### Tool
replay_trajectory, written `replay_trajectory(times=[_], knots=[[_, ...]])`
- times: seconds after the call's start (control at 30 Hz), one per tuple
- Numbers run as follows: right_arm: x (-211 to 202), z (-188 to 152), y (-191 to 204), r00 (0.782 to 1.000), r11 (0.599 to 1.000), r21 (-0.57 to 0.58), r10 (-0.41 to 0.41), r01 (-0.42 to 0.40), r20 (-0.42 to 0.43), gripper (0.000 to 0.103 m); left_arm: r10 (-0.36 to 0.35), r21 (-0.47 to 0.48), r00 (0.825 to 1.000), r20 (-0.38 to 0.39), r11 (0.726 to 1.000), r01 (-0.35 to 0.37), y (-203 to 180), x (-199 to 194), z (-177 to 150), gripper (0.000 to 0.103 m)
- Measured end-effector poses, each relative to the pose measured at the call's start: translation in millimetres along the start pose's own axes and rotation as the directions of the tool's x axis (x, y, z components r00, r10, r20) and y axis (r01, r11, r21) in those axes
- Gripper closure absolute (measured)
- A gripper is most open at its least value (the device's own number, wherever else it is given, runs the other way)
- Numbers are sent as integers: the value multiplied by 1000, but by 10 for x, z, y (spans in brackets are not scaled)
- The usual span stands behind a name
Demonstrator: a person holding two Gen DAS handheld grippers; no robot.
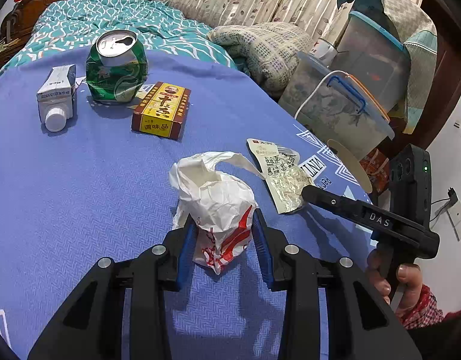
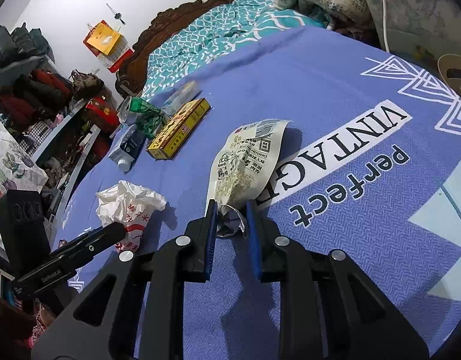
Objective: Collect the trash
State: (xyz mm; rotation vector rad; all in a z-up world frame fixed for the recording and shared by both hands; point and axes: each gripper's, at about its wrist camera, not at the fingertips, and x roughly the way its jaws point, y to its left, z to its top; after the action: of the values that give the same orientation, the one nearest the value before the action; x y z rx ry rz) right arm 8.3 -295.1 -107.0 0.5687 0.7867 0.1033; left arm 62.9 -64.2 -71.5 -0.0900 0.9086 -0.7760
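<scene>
Right now I'm at the grab step with both tools on the blue bedspread (image 1: 80, 180). My left gripper (image 1: 224, 225) has its pads on either side of the crumpled white bag (image 1: 218, 198) with red print, touching its lower part; it looks clenched on the bag, though the bag sits on the cloth, not lifted. My right gripper (image 2: 228, 214) has its jaws narrow around the torn foil end of the snack wrapper (image 2: 242, 165); pads look pressed on the crinkled end, wrapper lying flat on the cloth near the "VINTAGE" print. Next move, I'd guess: lift both clear and carry them to wherever trash goes; no bin in view, so can't say where. The bag is soft, open at the top, and may slip or deform. The wrapper is thin, cream, printed, silver inside. Still uncollected further back: dented green can (image 1: 116, 66), small carton (image 1: 56, 96) on its side, yellow box (image 1: 161, 109), all close together.
</scene>
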Motion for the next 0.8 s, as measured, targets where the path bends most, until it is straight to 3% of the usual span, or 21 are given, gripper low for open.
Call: replay_trajectory(times=[0.37,0.8], knots=[[0,-35,124,999,997,-70,-28,29,15,82,2,2,1000,0,1000,-2,-14,-3,-9,69],[-117,-29,47,998,999,-37,-14,16,57,82,-10,-17,1000,2,1000,10,14,-23,-10,69]])
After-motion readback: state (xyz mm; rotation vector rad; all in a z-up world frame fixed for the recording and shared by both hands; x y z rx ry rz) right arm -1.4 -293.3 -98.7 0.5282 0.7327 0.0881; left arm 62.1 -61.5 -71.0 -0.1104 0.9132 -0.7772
